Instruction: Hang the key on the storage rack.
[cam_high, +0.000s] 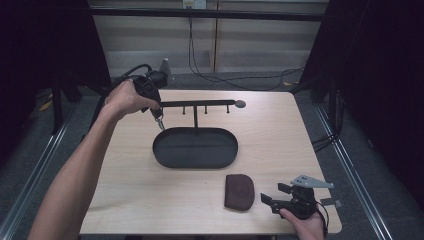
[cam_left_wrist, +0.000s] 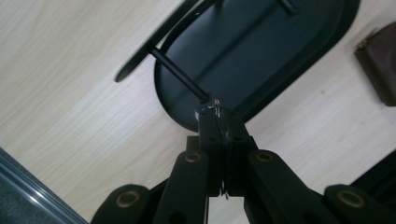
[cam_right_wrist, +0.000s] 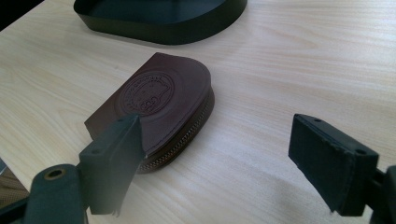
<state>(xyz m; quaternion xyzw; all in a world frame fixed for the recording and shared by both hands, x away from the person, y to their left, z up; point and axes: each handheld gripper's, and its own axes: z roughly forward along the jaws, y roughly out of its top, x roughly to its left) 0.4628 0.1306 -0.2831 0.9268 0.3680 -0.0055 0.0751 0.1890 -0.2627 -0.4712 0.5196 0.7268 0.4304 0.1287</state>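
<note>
The left gripper (cam_high: 159, 116) is raised over the far left part of the wooden table (cam_high: 130, 185), and its two jaws are pressed together on a small metal ring (cam_left_wrist: 216, 105), probably a key ring; what hangs from it I cannot tell. Just in front of the jaw tips is the end hook (cam_left_wrist: 180, 77) of a black stand, a short peg that sticks out from the horizontal bar (cam_high: 200, 103). In the left gripper view the peg's long axis runs from its base at the upper left down to its free tip, and that tip is almost touching the ring. So the relation that matters is this: the ring lies nearly in line with the peg, and I judge that the next move must bring the opening of the ring over the free tip and along this axis. Below the bar lies the black oval tray (cam_high: 165, 155) of the stand. The right gripper (cam_high: 272, 199) rests low at the near right edge, its jaws wide apart and holding nothing, with a brown zip pouch (cam_right_wrist: 159, 105) just beside its left jaw. The left hand is clearly the nearer one to the hook.
</note>
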